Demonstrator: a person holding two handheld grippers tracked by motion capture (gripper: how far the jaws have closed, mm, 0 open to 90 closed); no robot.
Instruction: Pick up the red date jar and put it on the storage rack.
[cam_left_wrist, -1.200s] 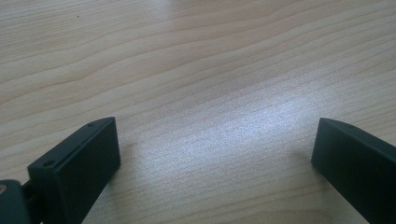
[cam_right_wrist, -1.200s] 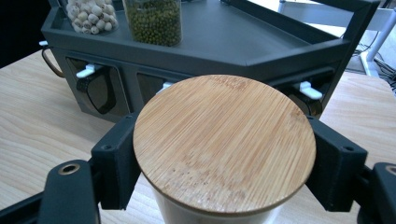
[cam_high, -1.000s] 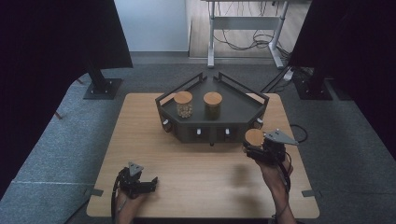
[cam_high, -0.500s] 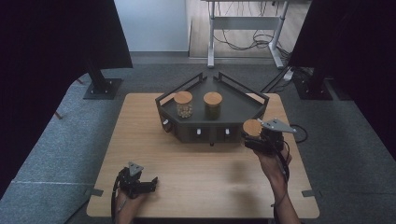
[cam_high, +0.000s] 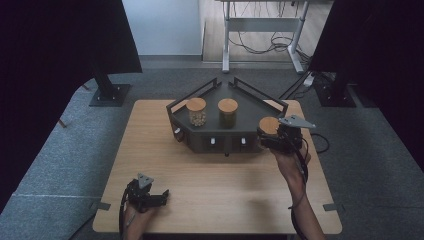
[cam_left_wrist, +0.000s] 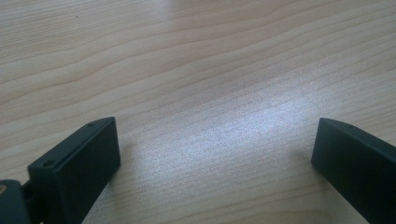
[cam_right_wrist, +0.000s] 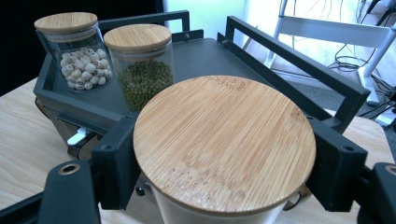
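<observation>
right gripper (cam_high: 272, 136): jaws clamped on bamboo-lidded jar (cam_right_wrist: 224, 147), just beside rack's (cam_high: 200, 140) right end | left gripper (cam_high: 150, 196): jaws wide, nothing between, well apart from rack

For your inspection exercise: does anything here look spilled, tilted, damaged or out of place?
Nothing stands out. Two lidded jars stand upright on the dark rack; the right gripper holds a third jar level, lid on. No spills.

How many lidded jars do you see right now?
3. One with white beads and one with green beans stand side by side on the rack; the third jar is clamped in the right gripper beside the rack.
</observation>
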